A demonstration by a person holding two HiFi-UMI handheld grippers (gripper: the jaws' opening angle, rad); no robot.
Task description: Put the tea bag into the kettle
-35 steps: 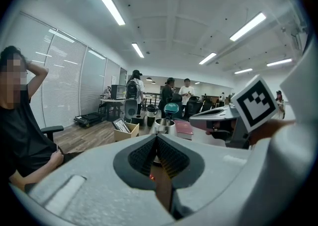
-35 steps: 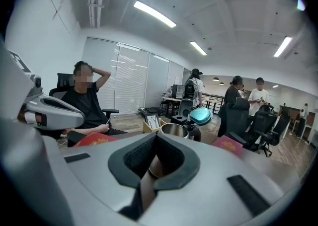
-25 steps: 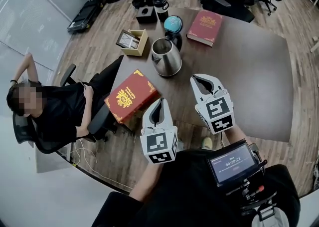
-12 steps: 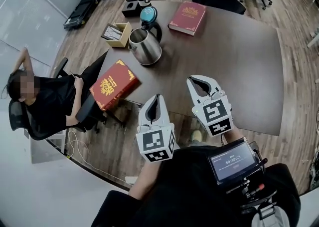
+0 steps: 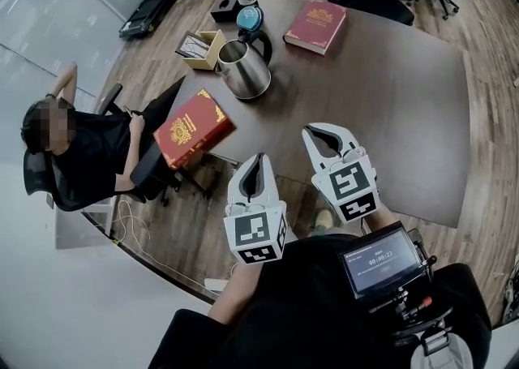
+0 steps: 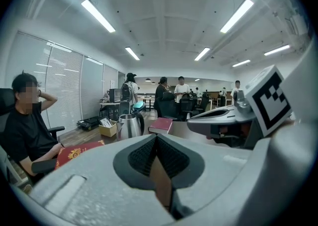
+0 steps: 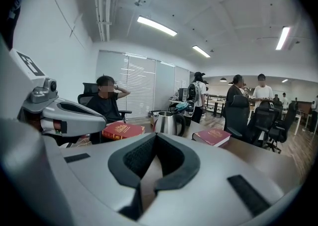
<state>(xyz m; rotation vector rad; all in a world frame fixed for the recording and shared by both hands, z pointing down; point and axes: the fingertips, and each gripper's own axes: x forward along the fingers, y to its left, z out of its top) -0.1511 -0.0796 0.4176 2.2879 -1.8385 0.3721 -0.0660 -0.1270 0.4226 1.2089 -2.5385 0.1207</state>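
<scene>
Item: left tongs (image 5: pixel 256 163) and right tongs (image 5: pixel 325 134), each drawn together with nothing between the pads, held side by side over the near edge of the dark brown tabletop (image 5: pixel 381 108). Change noted: over the past second we have carried both tongs level across the scene and our view has swung with them. The polished steel kettle (image 5: pixel 244 70) now sits higher and further left in the head view than it did. It has not shifted against the red hardback book (image 5: pixel 193 127) near it or the second red book (image 5: pixel 315 26) at the far side. Item: small open tan box (image 5: pixel 214 53) at the far left, just beside the kettle, holding what we take to be the tea bag (image 5: pixel 193 44) packets, untouched. Reading: we judge the task not yet begun. The tongs stand well apart from box and kettle, so a reach to the far left and an opening of one pair come first.
</scene>
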